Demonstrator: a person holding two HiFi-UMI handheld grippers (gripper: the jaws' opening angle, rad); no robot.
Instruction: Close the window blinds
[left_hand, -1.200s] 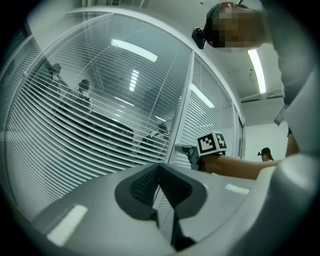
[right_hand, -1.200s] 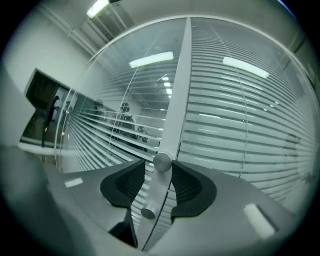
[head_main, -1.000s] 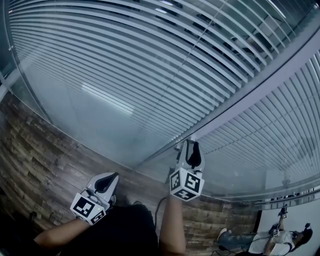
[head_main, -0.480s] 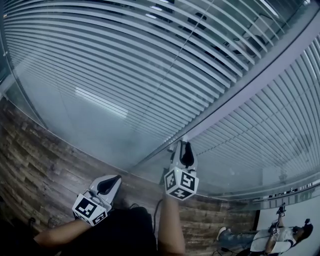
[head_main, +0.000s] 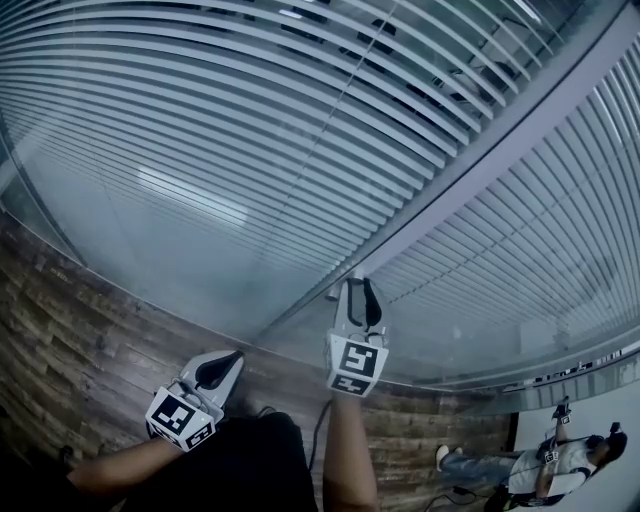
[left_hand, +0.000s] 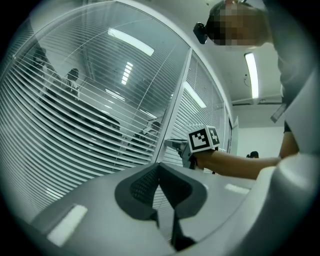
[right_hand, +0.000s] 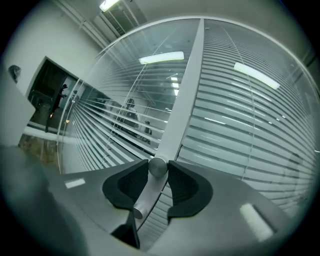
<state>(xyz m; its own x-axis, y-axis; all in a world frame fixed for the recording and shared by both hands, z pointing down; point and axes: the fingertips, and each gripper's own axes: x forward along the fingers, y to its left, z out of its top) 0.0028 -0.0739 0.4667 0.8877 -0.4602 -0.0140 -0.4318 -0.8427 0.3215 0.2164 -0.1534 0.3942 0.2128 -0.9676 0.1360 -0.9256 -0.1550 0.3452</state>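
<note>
On the upright post (right_hand: 185, 95) between the blinds (head_main: 250, 130), your right gripper (right_hand: 158, 170) pinches the metal knob (right_hand: 158, 165) in its jaws; turning looks next, needing a steady twist, while your left gripper (left_hand: 159, 170) waits, jaws together, empty.

Right gripper (head_main: 358, 288) is reached forward and high. Right forearm (head_main: 350, 455) bare and stretched out from the body, its marker cube (head_main: 357, 364) facing the head camera. From its own view I read both pads set against a round metal knob (right_hand: 158, 166), one on each side, jaws part-way in. Left gripper (head_main: 228, 360) is held low and back, well apart from the right. Left forearm (head_main: 112, 468) bare, bent across the lower left of the head view. Its jaw tips meet, nothing between them.
</note>
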